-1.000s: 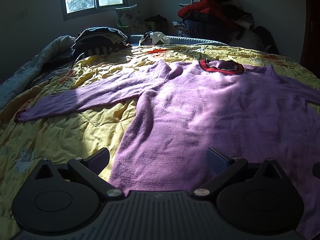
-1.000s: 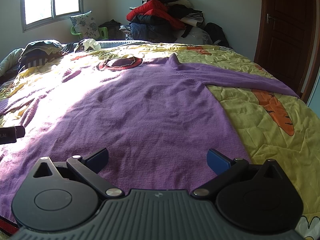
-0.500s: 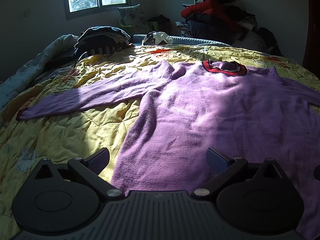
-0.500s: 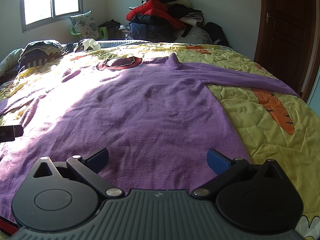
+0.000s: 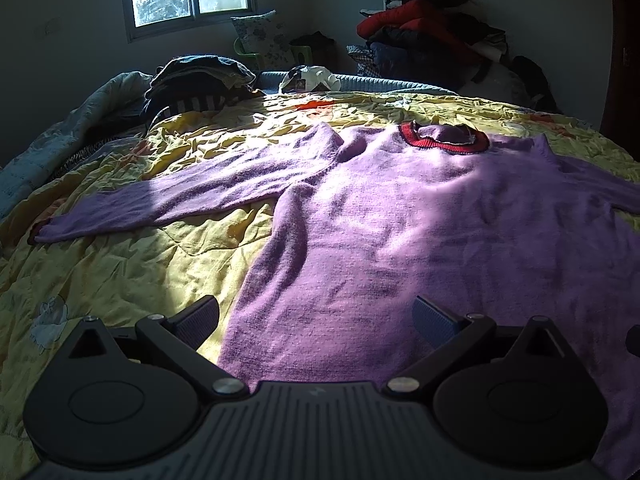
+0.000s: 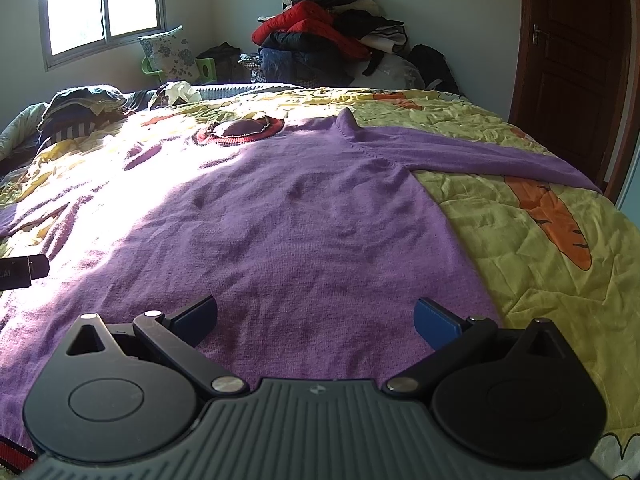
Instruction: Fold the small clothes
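Purple sweater (image 5: 400,232) flat on quilt (image 5: 120,264); hem hidden behind left gripper (image 5: 316,320), right gripper (image 6: 316,318); jaws spread, empty.

Only one marking can be made out — pale letters, seemingly "AI", on the dark block (image 6: 22,272) at the right view's left edge — partly cut off.

Sunlit window (image 6: 103,2), pale walls (image 6: 452,4), brown door (image 6: 576,64), yellow quilted bed (image 6: 540,248).
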The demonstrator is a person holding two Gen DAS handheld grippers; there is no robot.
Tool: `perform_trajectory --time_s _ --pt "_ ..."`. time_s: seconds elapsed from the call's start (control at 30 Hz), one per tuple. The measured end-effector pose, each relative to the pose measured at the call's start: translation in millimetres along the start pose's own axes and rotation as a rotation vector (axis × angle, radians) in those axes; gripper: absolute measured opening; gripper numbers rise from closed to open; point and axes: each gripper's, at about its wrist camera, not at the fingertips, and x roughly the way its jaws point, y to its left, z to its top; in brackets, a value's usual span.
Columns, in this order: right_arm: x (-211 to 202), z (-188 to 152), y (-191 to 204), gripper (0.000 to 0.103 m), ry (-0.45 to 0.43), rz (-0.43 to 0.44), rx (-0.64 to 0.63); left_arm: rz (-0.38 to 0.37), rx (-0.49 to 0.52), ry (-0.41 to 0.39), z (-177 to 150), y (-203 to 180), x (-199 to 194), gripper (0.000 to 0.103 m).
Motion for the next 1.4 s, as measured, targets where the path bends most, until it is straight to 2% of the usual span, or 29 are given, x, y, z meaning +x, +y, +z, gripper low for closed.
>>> perform_trajectory --time_s 0.2,0.63,0.8,0.97,1.1,1.17,1.4 --pt "6.7 9.0 -10.7 0.103 -0.001 0.02 0.068 -0.004 0.014 0.007 2.2 -5.3 5.2 0.103" --pt "19.0 23.8 -15.9 0.103 -0.014 0.025 0.069 0.0 0.021 0.022 10.8 -14.2 17.4 0.103" --pt "25.3 37.4 -40.1 0.103 -0.045 0.032 0.109 0.005 0.032 0.025 19.4 -19.8 22.7 0.103" --pt "37.8 53.5 -82.1 0.103 -0.091 0.05 0.133 0.008 0.051 0.028 30.5 -28.2 31.0 0.103" --pt "51.9 65.9 -131.9 0.103 -0.105 -0.007 0.198 0.012 0.066 0.034 40.3 -33.1 38.1 0.103" --pt "58.6 71.9 -163.3 0.103 -0.11 -0.018 0.275 0.004 0.059 0.042 45.9 -34.2 41.5 0.103" --pt "105.5 80.0 -303.0 0.103 -0.108 0.003 0.693 -0.007 0.076 0.05 62.7 -47.6 47.9 0.103"
